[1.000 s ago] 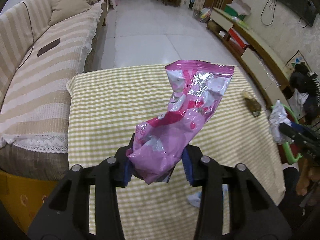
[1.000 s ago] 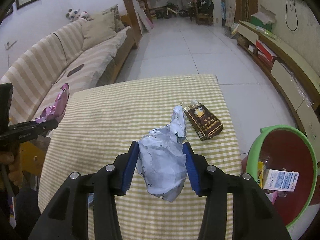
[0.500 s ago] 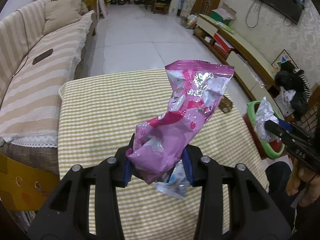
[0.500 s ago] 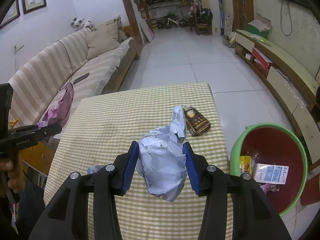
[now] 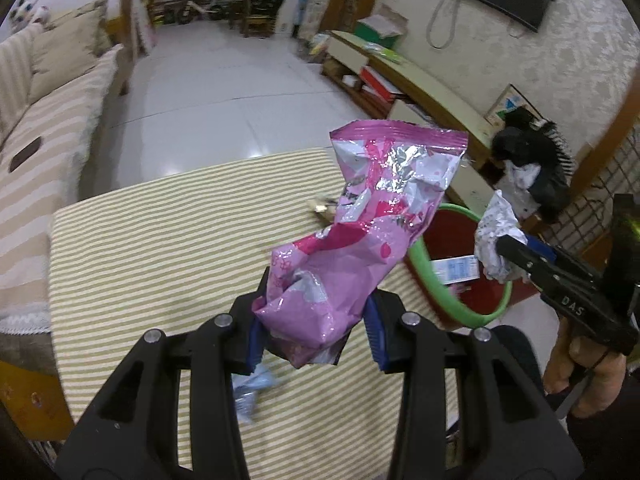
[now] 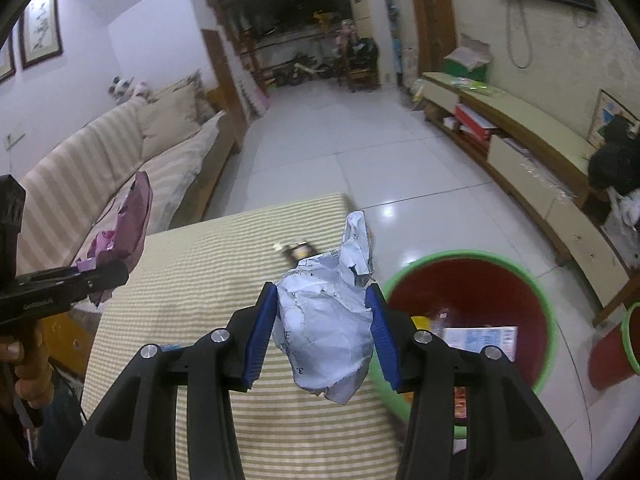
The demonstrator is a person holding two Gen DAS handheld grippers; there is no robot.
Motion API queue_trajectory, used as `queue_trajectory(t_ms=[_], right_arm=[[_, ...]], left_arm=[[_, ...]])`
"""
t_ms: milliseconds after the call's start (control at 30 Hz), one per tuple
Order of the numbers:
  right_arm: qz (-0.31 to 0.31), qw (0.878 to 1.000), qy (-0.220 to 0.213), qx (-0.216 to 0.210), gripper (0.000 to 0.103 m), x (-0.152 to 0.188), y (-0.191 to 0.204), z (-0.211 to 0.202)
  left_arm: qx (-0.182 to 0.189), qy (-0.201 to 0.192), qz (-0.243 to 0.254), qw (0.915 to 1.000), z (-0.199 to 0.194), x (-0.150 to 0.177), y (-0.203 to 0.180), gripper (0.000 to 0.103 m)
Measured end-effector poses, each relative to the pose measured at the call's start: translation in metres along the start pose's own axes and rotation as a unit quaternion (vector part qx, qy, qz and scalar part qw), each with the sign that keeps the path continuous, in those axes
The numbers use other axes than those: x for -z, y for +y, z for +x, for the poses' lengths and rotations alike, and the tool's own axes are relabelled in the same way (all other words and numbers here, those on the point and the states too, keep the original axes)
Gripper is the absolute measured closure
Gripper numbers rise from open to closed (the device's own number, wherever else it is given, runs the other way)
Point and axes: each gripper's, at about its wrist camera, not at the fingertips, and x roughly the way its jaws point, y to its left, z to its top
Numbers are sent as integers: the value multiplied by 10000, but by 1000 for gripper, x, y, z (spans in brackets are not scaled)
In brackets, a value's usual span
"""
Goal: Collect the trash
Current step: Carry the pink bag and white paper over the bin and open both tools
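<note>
My left gripper (image 5: 314, 330) is shut on a crumpled pink foil snack bag (image 5: 360, 236) and holds it above the checked table (image 5: 160, 248). My right gripper (image 6: 324, 332) is shut on a crumpled white paper (image 6: 328, 320), held over the table's right edge beside the green-rimmed red bin (image 6: 476, 292). In the left wrist view the right gripper (image 5: 500, 252) with the paper (image 5: 496, 232) hangs above the bin (image 5: 460, 308). The bin holds a white-blue box (image 6: 480, 336) and other scraps. A brown cigarette pack (image 6: 300, 252) and a small blue wrapper (image 5: 248, 392) lie on the table.
A striped sofa (image 5: 36, 152) stands left of the table. A low TV cabinet (image 6: 532, 160) runs along the right wall. A second green-rimmed bin (image 6: 624, 344) sits at the far right. White tiled floor (image 6: 340, 152) lies beyond the table.
Both grippers have swung to the right with their loads. The bin has come closer in both views, and the right gripper now sits beside its rim.
</note>
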Motion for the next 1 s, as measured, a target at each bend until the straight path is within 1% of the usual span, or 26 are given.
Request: queue_trajectory(t_ms=[200,267,367,433,567,800,1000], right_arm=[[384,9985,-147,365,58,0,-52,-15],[497,9976,-170,459,58,0,-69,-18],[638,9959,-210,598,58,1,-91,-22],[710,9952,-209,646,58,2,-104,-24],[782,9945,-200,664,58,2,-121,-22],[779,9949,-144,617,58,8,-139,-16],[867,9944,-36,599,58,13,-151,-6]], left_arm=[[368,89,192,9991,19,-9,-43,64],[481,142,328,9982,28,-12,-61,64],[768,247,369,9961,42,-18,-84,64],[875,273,429,9949,50,-22,-99,64],[1079,354,494,9923,67,-29,-127,64],[1419,561,323,9878,98,-40,-154,64],[1521,749,354,9849,117,-42,-169,63]])
